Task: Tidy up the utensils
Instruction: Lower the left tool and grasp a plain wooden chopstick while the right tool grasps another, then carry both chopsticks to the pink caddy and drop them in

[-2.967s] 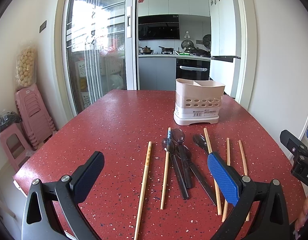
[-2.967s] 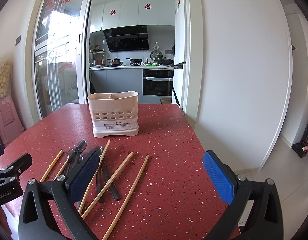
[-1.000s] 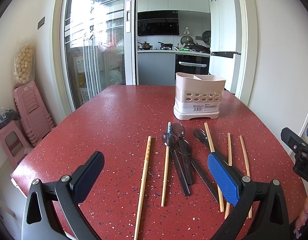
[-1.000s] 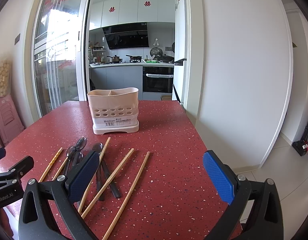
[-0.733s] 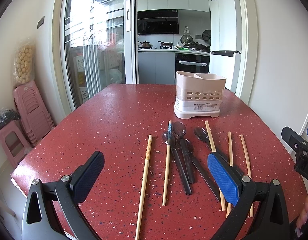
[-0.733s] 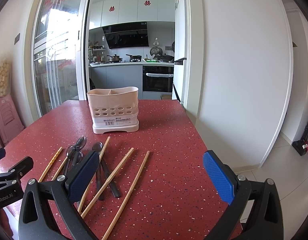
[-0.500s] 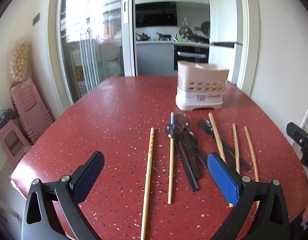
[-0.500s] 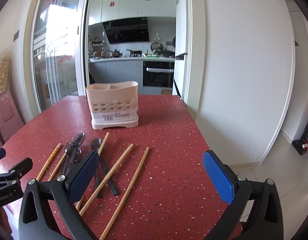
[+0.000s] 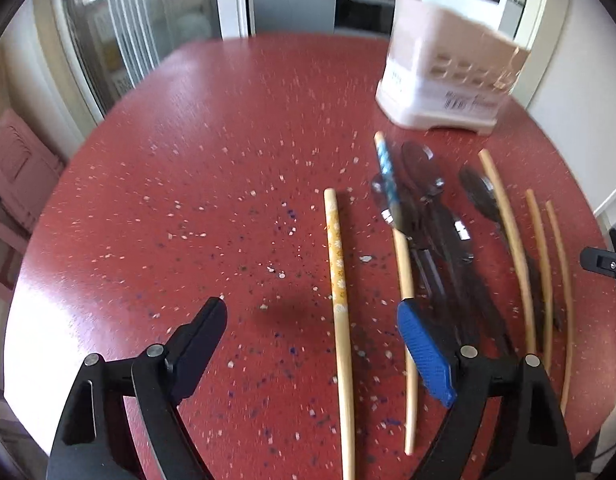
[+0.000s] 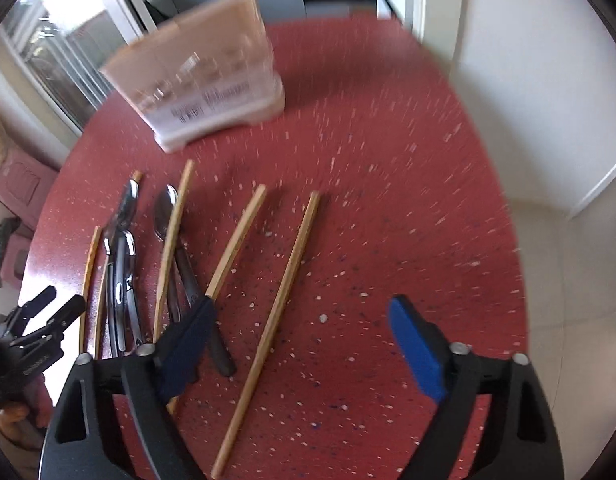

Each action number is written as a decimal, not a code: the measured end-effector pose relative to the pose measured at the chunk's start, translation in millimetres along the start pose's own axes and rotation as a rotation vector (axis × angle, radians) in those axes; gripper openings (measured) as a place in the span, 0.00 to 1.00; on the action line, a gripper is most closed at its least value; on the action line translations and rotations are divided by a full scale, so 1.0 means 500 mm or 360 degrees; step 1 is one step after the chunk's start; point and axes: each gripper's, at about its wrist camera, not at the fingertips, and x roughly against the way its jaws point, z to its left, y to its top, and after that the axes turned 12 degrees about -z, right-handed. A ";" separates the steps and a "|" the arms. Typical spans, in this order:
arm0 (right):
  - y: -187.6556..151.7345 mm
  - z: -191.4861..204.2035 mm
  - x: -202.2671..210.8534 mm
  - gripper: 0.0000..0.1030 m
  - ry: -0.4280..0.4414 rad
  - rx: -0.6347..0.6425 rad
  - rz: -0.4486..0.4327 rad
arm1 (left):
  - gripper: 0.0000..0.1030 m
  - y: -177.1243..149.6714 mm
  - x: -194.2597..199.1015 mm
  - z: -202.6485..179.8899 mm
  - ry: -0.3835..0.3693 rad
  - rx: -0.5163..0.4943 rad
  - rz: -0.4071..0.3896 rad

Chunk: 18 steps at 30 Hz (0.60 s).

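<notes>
Several wooden chopsticks and dark-handled spoons [image 9: 427, 216] lie in a row on the red speckled table [image 9: 188, 160]. Behind them stands a pale pink utensil holder [image 9: 439, 88], blurred in the right wrist view [image 10: 204, 80]. My left gripper [image 9: 313, 340] hangs open above the table, and a flower-patterned chopstick [image 9: 337, 280] runs between its fingers, untouched. My right gripper [image 10: 304, 342] points down over the rightmost chopstick [image 10: 284, 280]. Its jaws are closing, and the pads stand clear of the stick. The spoons [image 10: 124, 248] lie left of it.
The table's right edge drops to a tiled floor [image 10: 567, 280] beside a white wall. Pink stools [image 9: 12, 168] stand off the left edge, near a glass sliding door [image 9: 120, 40]. Part of the left gripper [image 10: 36, 332] shows at the right wrist view's left border.
Both grippers have tipped downward and come closer to the utensils, which now fill the views. The right gripper's fingers stand narrower than before. Nothing on the table has moved.
</notes>
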 end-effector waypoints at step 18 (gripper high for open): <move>-0.003 0.042 -0.035 0.06 -0.0052 0.0123 0.0286 | 0.36 0.031 -0.016 -0.090 -0.0076 -0.0311 0.0211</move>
